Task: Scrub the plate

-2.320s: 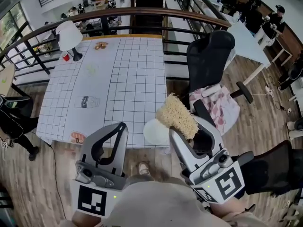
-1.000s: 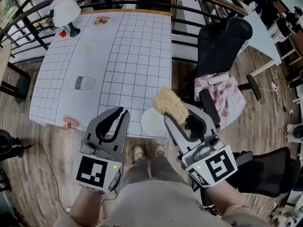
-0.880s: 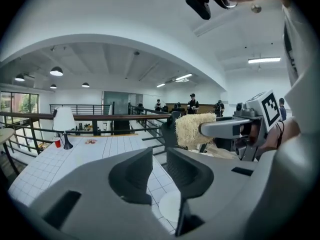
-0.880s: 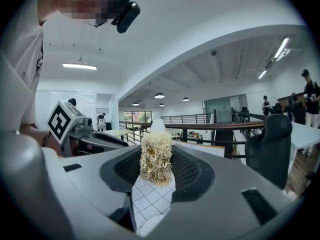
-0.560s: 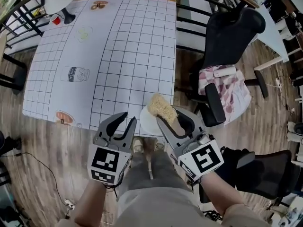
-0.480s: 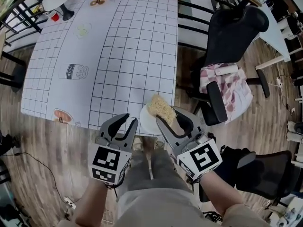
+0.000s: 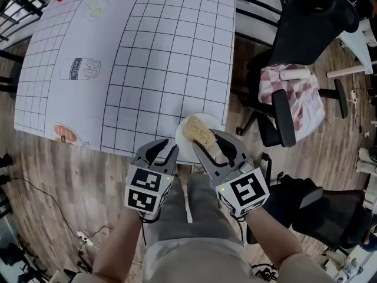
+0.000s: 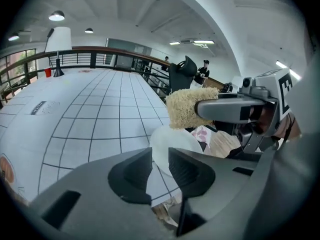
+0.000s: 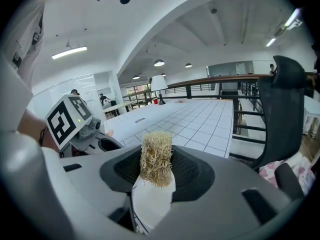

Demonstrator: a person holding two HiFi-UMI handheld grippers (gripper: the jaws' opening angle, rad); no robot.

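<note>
Plate (image 7: 183,147), white, at table's (image 7: 147,52) 5 o'clock corner. Right gripper (image 7: 213,149) clamped on fibrous scrubber (image 7: 199,133) above plate. Left gripper (image 7: 160,150) at plate's 8 o'clock, jaws barely apart, empty.

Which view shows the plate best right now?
The left gripper view: the white plate lies large just beyond its jaws, under the loofah scrubber. The head view shows it small at the table's edge, partly covered by the scrubber and right gripper. The right gripper view shows only a white strip between its jaws.
</note>
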